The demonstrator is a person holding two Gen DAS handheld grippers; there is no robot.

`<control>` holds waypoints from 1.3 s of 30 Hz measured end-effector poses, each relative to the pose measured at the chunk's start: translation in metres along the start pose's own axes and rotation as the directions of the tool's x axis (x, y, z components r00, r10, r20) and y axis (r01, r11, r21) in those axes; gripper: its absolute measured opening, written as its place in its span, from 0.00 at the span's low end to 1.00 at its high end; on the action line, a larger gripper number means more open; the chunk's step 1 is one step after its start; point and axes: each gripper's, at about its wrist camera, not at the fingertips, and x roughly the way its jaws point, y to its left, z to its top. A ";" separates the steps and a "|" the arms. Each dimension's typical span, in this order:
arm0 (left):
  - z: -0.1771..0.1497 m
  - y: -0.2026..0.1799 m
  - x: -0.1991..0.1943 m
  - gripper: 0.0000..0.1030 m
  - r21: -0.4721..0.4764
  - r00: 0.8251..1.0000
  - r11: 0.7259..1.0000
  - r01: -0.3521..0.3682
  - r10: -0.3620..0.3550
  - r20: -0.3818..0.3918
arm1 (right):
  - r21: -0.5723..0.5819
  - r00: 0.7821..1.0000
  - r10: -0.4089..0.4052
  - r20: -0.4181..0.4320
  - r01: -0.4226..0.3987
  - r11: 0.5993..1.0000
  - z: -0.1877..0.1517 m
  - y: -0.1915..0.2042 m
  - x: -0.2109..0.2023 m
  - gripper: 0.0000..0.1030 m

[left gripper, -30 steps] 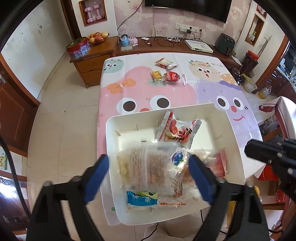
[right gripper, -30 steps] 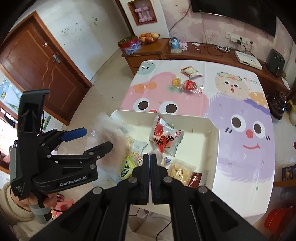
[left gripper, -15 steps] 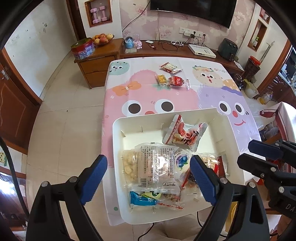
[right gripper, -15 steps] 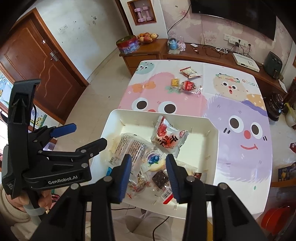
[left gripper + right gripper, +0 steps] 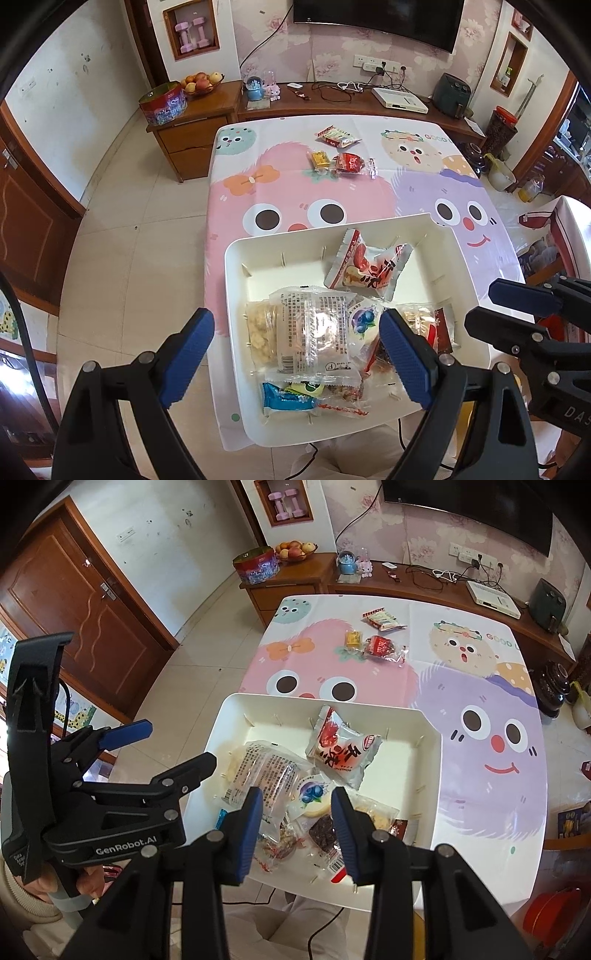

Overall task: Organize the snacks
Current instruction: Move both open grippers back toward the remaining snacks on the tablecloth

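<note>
A white tray (image 5: 236, 258) (image 5: 428, 760) sits at the near edge of the table and holds several snack packets. A clear packet of puffed snacks (image 5: 310, 328) (image 5: 262, 771) lies on top at the tray's left. A red and white packet (image 5: 365, 266) (image 5: 340, 753) lies toward the tray's far side. My left gripper (image 5: 295, 354) is open and empty above the tray's near left. My right gripper (image 5: 297, 821) is open and empty above the tray's near edge. Three more packets lie far on the table: a striped one (image 5: 338, 136), a yellow one (image 5: 320, 160), a red one (image 5: 349, 163).
The table wears a cartoon-face cloth (image 5: 295, 192). A wooden sideboard (image 5: 332, 103) with a fruit bowl, a tin and cables stands behind it. Tiled floor (image 5: 140, 240) lies to the left. A wooden door (image 5: 92, 620) is at the far left.
The clear puffed-snack packet dropped from my left gripper into the tray. My right gripper opened from shut. Both grippers lifted a little above the tray.
</note>
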 end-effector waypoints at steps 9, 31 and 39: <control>0.007 0.004 0.003 0.87 0.002 1.000 1.000 -0.006 0.006 -0.013 | 0.016 1.000 0.008 -0.014 -0.008 1.000 0.007 -0.006 0.008 0.38; 0.101 0.015 0.049 0.88 -0.004 0.999 0.999 -0.050 0.050 0.013 | 0.046 1.000 -0.023 -0.011 0.024 0.999 0.090 -0.057 0.044 0.38; 0.159 0.003 0.077 0.88 0.028 0.998 0.998 -0.059 0.059 0.031 | 0.081 0.999 -0.037 0.030 0.034 0.996 0.152 -0.090 0.057 0.42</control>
